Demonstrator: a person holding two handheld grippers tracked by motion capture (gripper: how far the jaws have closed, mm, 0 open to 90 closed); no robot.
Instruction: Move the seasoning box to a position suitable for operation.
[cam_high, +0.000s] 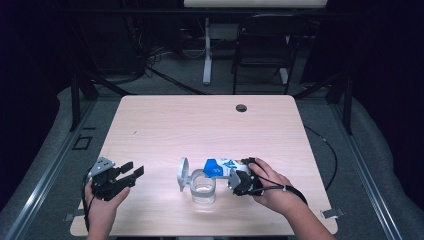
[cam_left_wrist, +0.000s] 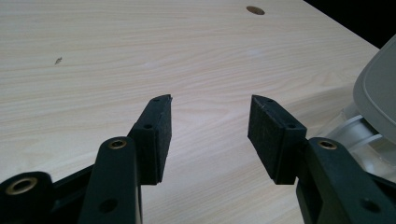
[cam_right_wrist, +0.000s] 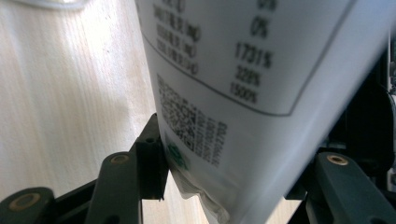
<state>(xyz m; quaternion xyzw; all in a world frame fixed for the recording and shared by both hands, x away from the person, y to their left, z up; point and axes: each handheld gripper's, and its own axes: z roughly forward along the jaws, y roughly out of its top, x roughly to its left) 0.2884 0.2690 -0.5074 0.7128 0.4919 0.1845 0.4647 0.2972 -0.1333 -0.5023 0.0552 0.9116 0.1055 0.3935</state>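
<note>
While we hold the blue-and-white carton tipped on its side over the clear glass jar, the pour looks to be under way. Our right gripper is clamped across the carton's printed white side, its top end pointing toward the jar mouth near the table's front edge. The jar's hinged lid stands flipped open. Our left gripper rests well apart, jaws spread with nothing between the pads. We judge emptying, righting the carton and closing the lid remain; we cannot tell how full the jar is.
</note>
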